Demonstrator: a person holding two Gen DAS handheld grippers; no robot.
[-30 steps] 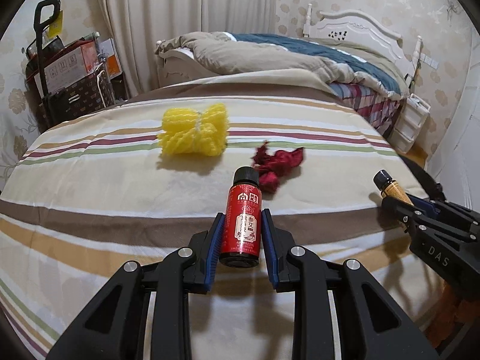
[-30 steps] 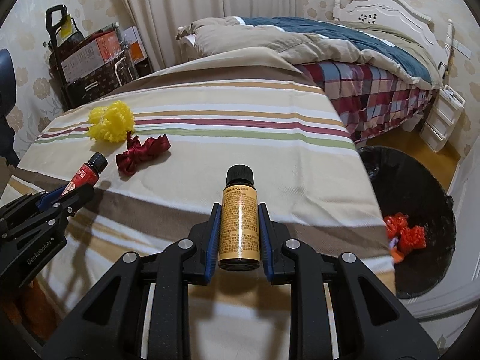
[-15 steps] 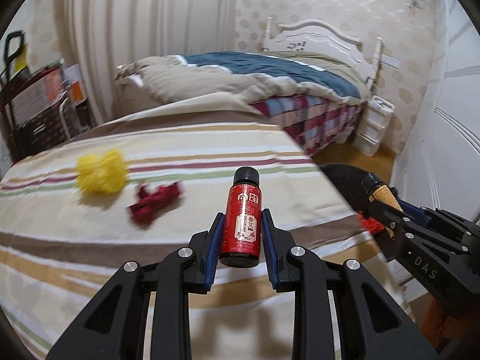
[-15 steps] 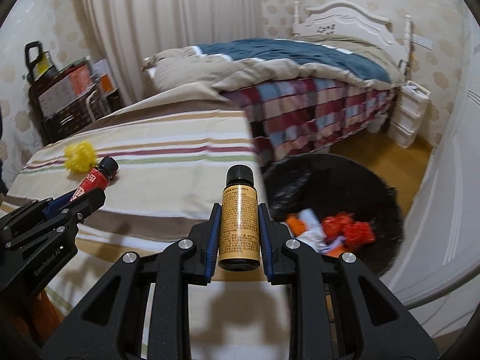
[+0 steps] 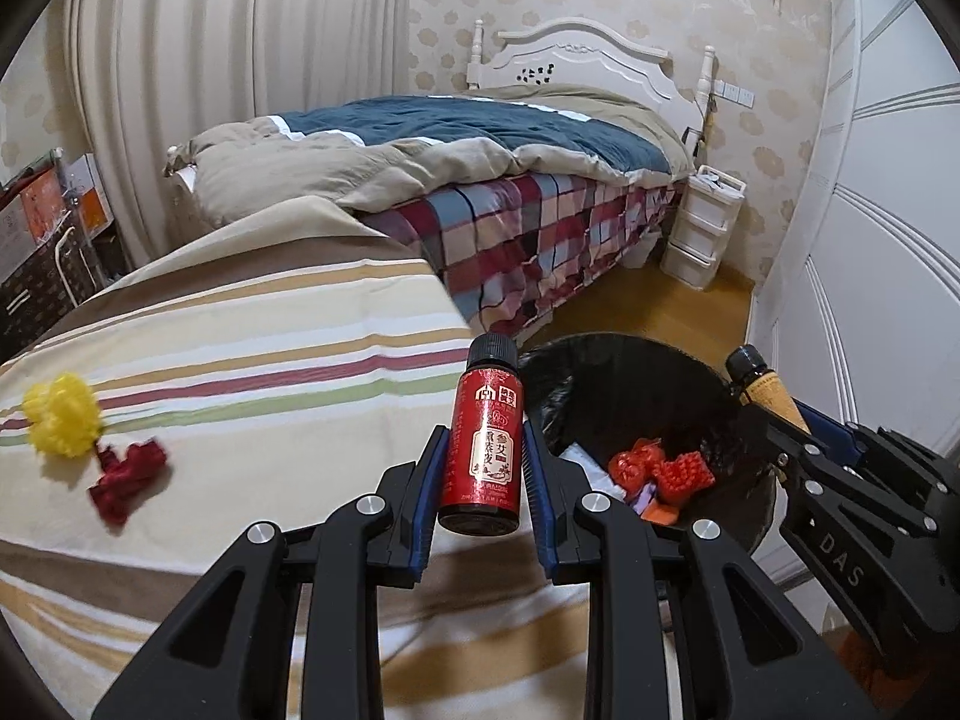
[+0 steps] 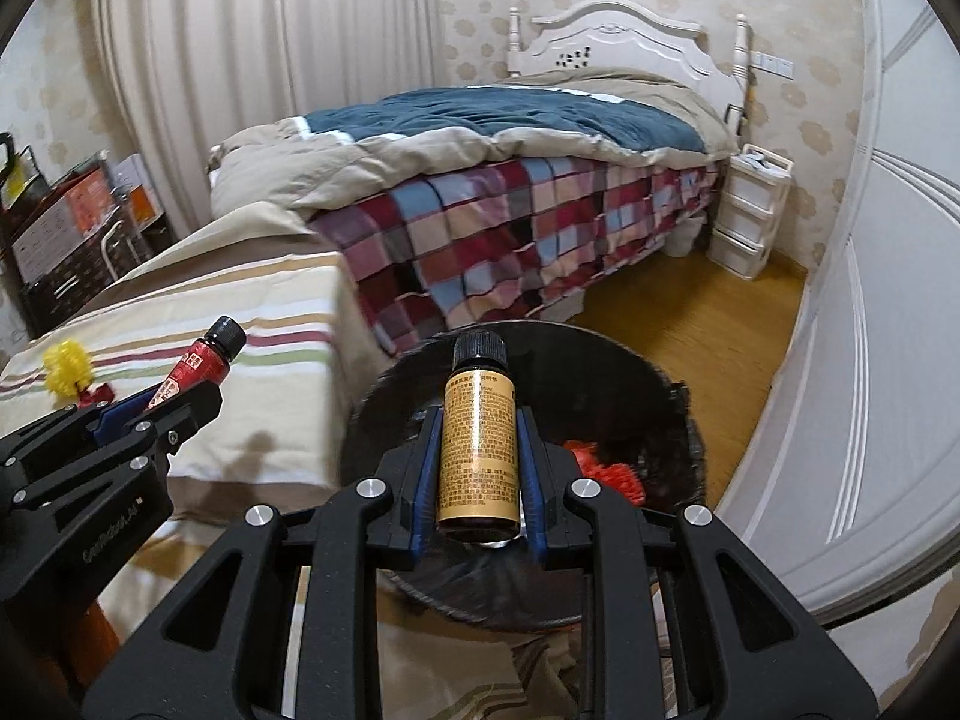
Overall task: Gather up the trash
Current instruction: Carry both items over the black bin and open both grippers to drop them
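Right wrist view: we hold a gold-labelled bottle [image 6: 478,438] upright, the right gripper [image 6: 478,468] clenched on its body, directly over the black-lined trash bin [image 6: 672,420] on the floor at the right of the striped table [image 6: 240,420]. In the left wrist view, the left gripper [image 5: 480,474] grasps a red bottle [image 5: 482,450] the same way, poised above the table's right edge with the bin just beyond it.

Inside the bin we see red mesh scraps [image 5: 660,471] and bits of paper. 2 items lie far left on the striped cloth: a yellow mesh wad [image 5: 63,414] and a dark red crumpled scrap [image 5: 126,471], touching or nearly so.

We judge both bottles to be small, rigid and light, with smooth glossy labels that could slip, and perhaps glass, so breakable. The mid-body hold between the blue pads looks secure. The mesh and scrap look soft and weightless; we would pinch each at its bulk.
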